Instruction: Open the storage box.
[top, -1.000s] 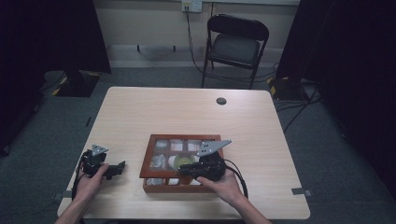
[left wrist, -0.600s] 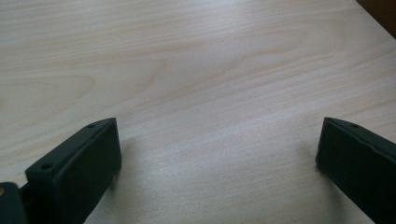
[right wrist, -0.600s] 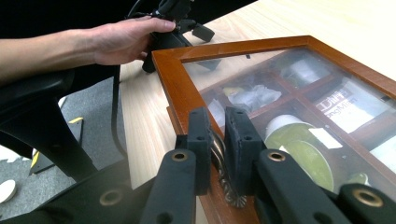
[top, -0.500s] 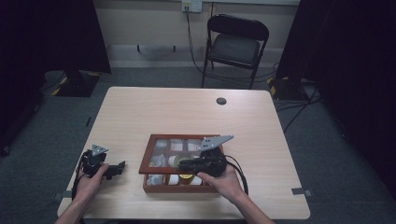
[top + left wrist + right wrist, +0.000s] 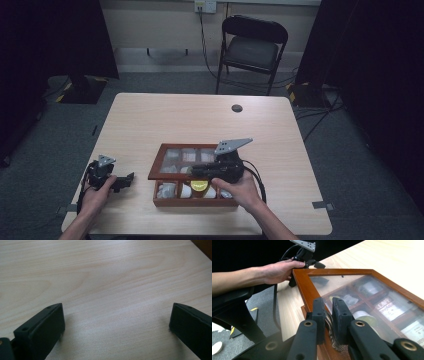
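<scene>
Right gripper [image 5: 327,315], jaws closed on the near edge of the glass-paned wooden lid [image 5: 304,287] of the brown compartmented box [image 5: 192,201] at table's near centre; left gripper [image 5: 119,181] idle, jaws wide apart, well left of box, so lid's hinge axis runs left-right beyond the right hand.

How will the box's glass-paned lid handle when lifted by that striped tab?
Probably stiff: the lid is a wooden frame around a clear pane. Likely heavy for the striped tab pinched in the right gripper, so it may swing or slip; the pane looks fragile.
</scene>
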The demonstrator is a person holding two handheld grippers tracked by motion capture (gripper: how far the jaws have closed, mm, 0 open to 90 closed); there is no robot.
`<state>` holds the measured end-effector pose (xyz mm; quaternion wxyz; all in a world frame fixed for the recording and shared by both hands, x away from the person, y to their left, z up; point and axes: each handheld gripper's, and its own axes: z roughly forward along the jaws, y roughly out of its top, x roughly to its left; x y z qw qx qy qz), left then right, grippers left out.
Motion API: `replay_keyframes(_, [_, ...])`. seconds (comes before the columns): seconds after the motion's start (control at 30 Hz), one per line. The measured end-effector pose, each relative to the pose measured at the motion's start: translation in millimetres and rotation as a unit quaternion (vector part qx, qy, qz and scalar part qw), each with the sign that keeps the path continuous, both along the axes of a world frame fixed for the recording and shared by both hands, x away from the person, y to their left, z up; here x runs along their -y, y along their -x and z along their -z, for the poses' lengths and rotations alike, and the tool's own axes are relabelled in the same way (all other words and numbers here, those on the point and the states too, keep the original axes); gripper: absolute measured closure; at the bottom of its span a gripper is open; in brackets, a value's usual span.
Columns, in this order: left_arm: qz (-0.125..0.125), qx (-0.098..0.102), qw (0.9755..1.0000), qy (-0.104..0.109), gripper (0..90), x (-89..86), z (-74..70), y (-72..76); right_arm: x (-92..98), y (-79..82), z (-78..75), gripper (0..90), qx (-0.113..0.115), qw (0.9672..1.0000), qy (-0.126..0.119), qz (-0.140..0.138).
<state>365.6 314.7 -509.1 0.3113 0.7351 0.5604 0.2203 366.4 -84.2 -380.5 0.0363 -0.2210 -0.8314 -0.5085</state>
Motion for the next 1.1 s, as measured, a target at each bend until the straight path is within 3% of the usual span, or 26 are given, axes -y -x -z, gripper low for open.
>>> replay_keyframes(1.1, [0.0, 0.0, 1.0, 0.0, 0.0, 0.1, 0.0, 0.1, -0.8, -16.5, -21.4, 81.3, -0.015, 0.9999, 0.005, 0.003])
